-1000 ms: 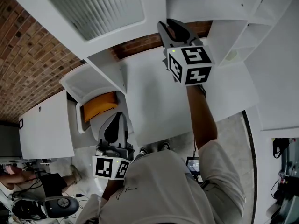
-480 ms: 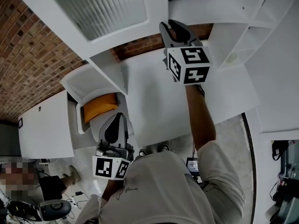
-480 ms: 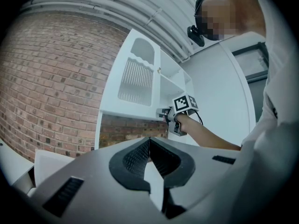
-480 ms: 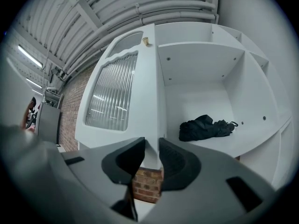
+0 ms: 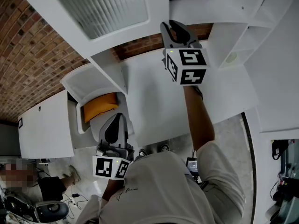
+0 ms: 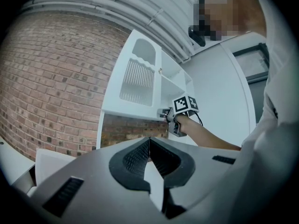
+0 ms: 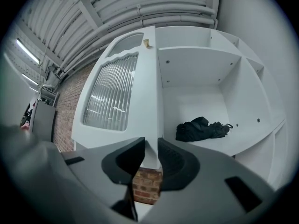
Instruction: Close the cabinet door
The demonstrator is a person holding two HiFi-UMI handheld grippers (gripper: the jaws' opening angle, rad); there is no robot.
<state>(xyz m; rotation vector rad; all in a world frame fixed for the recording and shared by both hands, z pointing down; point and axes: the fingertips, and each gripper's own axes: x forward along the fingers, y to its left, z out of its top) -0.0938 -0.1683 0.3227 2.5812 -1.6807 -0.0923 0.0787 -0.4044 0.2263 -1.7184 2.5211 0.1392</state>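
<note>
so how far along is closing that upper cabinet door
Done: nothing yet. The cabinet door stands swung wide open, leaving the shelf and a black bundle on it exposed. In hand: the right gripper is at the door's lower edge, with its jaws apparently closed on it. The left gripper is held low, shut and empty. Left: swinging the door across the opening until it sits flush.

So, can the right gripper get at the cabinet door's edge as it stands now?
Probably yes: the right gripper is up at the cabinet door's lower corner, its jaws seemingly closed on the free edge, with nothing in the way.
</note>
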